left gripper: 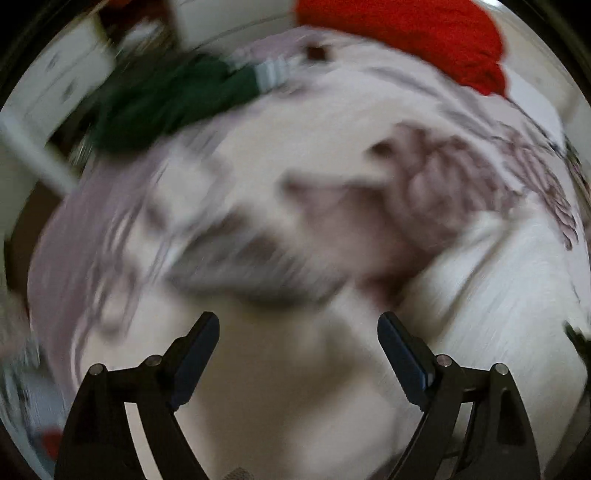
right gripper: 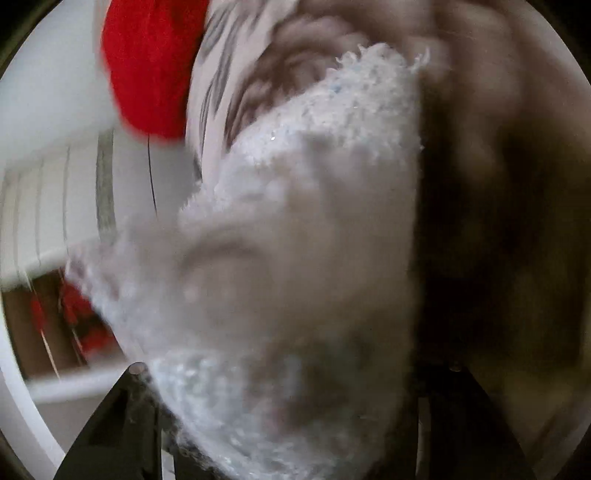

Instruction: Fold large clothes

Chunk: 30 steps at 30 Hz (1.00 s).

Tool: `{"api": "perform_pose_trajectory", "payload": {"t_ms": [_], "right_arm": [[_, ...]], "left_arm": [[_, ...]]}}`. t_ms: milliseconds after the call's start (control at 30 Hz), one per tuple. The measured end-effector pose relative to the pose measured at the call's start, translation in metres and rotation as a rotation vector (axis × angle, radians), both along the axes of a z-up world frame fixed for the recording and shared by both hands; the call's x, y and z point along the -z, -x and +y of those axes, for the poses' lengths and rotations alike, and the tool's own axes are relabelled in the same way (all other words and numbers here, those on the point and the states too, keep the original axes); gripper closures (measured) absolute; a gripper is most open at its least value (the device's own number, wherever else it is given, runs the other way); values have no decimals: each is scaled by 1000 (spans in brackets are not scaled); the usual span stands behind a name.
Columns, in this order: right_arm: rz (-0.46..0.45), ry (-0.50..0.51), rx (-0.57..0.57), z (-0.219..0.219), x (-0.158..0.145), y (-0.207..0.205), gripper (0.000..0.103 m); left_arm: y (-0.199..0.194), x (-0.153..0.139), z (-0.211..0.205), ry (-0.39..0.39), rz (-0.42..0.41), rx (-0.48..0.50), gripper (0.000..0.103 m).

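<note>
**Clothes in a blurred heap**

A pale lilac-white garment with dark striped markings (left gripper: 280, 206) lies crumpled across the middle of the left wrist view, bunched into soft folds. A dark green garment with a white-striped cuff (left gripper: 166, 99) rests on its upper left edge. A red garment (left gripper: 406, 33) lies at the top. A fluffy white fleece piece (right gripper: 295, 258) fills the right wrist view, draped close before the lens.

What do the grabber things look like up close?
The left gripper is black, with two thin angled arms joined by round silver pins. Its pads are flat, dark blue-black strips with toothed lower ends. Of the right gripper, only black angled arms and one silver pin show; fluffy white cloth hides the rest.
</note>
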State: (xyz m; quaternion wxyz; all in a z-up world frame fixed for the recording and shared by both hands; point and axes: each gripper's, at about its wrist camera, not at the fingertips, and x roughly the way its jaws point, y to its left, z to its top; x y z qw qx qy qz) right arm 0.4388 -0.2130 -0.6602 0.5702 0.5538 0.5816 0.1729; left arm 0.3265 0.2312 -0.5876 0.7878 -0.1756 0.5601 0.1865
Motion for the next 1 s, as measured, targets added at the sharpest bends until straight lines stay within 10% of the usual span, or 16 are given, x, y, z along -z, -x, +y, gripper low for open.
{"api": "perform_pose_trajectory", "payload": {"t_ms": [133, 300, 467, 667, 867, 1000], "right_arm": [[139, 8, 268, -24, -10, 136, 54], [315, 62, 208, -21, 25, 207, 37], [327, 160, -84, -35, 10, 186, 31], [118, 401, -361, -42, -79, 125, 31], [-179, 474, -519, 34, -106, 21, 31], [-185, 549, -686, 115, -81, -24, 32]], "left_arm": [[69, 47, 4, 3, 137, -58, 15], [95, 106, -11, -33, 184, -21, 9], [87, 116, -5, -52, 114, -32, 0], [82, 113, 3, -17, 102, -28, 0], [72, 79, -9, -84, 97, -21, 0], [57, 46, -39, -97, 37, 22, 0]]}}
